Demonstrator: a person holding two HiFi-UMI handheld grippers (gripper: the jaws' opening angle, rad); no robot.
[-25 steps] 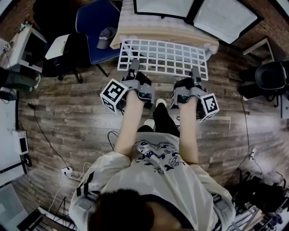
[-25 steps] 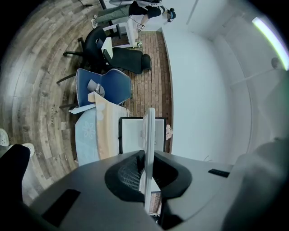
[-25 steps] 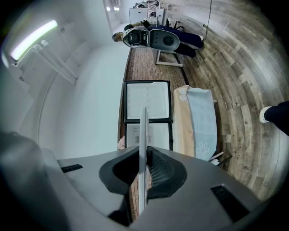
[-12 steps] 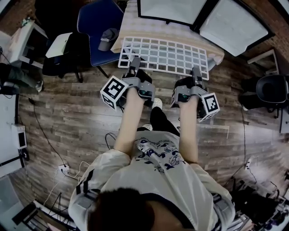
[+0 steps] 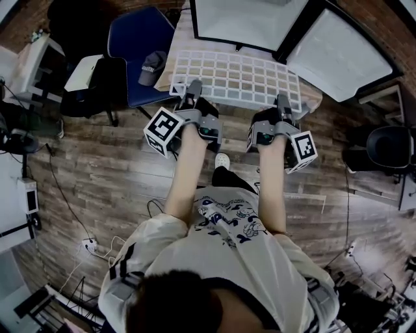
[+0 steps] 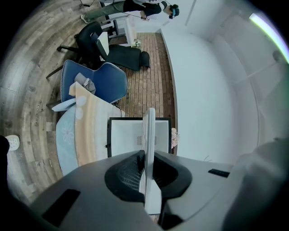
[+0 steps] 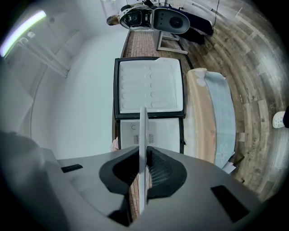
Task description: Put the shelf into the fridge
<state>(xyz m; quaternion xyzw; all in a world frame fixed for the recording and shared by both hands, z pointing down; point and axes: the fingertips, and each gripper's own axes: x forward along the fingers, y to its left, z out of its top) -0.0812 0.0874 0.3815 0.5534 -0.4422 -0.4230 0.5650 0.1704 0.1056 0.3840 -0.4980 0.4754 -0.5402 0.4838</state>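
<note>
- The left tongs (image 6: 146, 168) are closed on the near edge of the shelf (image 5: 237, 73). In the left gripper view the white wire runs edge-on between the two pads, pinched with no gap.
- The right tongs (image 7: 142, 173) are clamped the same way on that near edge, further to the right. The shelf is carried between both hands, roughly level.
- The shelf is a white wire grid held in the air above the cloth-covered surface (image 5: 179, 39). It reaches toward the fridge (image 5: 244, 19) but is not yet inside it.
- The fridge stands at the far side of the surface, its white inside facing the person. What looks like its door (image 5: 338, 52) is swung open to the right.
- By its build, the shelf should be light and stiff. Coated wire is likely slick, though, and the pads hold only a thin rim, so it could pivot or slip if one side leads.
- The best hold looks like the one in use: the front rim, with the tongs well apart on either side of the middle. That leaves the far edge and both sides free to enter the fridge.
- A blue chair (image 5: 140, 36) with a cap (image 5: 153, 65) on it stands just left of the surface, seemingly out of the way.
</note>
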